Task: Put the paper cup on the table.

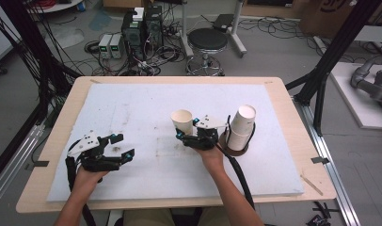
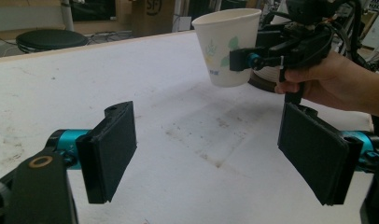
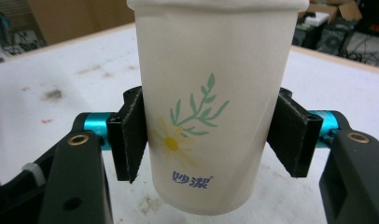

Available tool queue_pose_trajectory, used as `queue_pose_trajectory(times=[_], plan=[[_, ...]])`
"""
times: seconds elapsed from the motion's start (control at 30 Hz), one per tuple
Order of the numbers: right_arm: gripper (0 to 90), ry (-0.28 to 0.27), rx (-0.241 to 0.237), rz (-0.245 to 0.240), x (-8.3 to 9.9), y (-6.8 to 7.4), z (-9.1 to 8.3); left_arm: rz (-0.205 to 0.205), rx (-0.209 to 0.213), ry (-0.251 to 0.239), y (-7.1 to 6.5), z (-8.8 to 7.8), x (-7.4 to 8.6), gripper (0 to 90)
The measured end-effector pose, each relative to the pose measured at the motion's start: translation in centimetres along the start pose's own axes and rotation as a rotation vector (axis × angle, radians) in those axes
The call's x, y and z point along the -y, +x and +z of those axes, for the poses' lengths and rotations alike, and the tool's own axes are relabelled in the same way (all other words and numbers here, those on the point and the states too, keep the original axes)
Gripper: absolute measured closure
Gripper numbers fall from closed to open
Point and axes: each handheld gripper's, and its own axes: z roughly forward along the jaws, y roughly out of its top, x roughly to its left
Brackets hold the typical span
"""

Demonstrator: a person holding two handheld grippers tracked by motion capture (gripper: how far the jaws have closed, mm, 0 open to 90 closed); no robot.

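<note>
Right gripper (image 3: 208, 140) clamps an upright white flower-printed cup (image 3: 211, 107); left gripper (image 2: 215, 154) gapes wide, holding nothing.

A paper cup (image 1: 182, 122) hangs left of the cup stack (image 1: 241, 127) on the table (image 1: 132, 108).

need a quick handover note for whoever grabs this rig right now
Right hand-held gripper: shut on one white paper cup with a green sprig and yellow flower print, held upright, off the white foam mat.
Left hand-held gripper: open, holding nothing, over the mat's left part.
Stack of white paper cups: tilted in a dark round holder, just right of the right hand-held gripper.
Done: one cup is in the grip, apart from the stack.
Left: likely set that cup on the mat; the stack remains.
</note>
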Motion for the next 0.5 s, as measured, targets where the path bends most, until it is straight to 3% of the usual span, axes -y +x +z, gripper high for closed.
queue_pose_trajectory(times=[0.27,0.5], plan=[[35.8,0.093,0.011,0.027,0.7,0.0,1.2,0.000,-0.002,0.008,0.0,0.0,0.0,19.5],[35.9,0.122,0.014,0.028,1.0,-0.1,1.6,-0.004,-0.006,0.012,0.1,0.0,0.1,19.5]])
